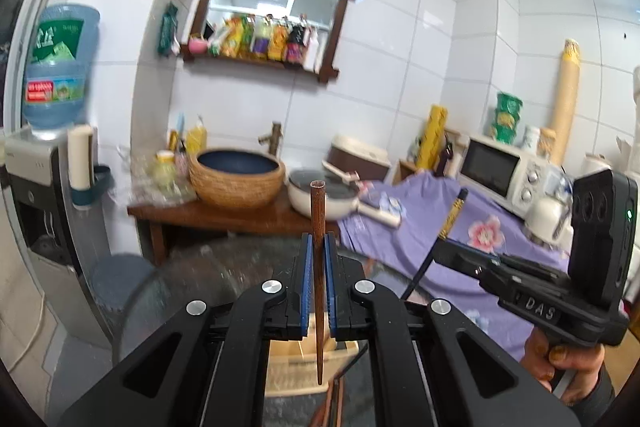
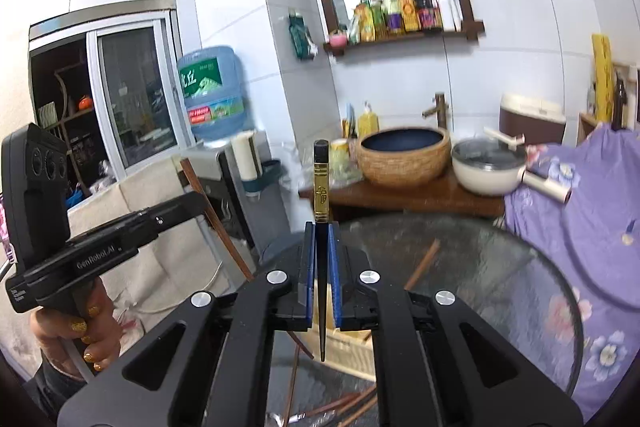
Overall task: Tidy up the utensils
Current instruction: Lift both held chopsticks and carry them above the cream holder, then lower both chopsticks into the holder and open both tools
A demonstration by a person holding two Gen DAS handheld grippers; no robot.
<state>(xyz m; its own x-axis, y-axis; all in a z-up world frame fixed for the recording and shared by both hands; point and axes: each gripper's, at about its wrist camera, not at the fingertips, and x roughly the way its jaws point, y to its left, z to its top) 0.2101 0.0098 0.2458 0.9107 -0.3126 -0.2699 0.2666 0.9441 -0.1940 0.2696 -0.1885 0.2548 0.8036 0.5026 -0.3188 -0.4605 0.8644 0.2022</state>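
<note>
While my left gripper (image 1: 319, 243) clamps a brown wooden chopstick (image 1: 318, 227) upright, my right gripper (image 2: 321, 231) pinches a black chopstick with a gold band (image 2: 321, 195). Only the right view shows loose chopsticks (image 2: 422, 269) on the glass table (image 2: 500, 267); the left view shows a pale wooden box (image 1: 288, 359) below.

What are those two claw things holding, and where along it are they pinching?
The left gripper pinches a brown wooden chopstick near its middle, thick end up. The right gripper pinches a black chopstick with a gold band, just below the band.
</note>
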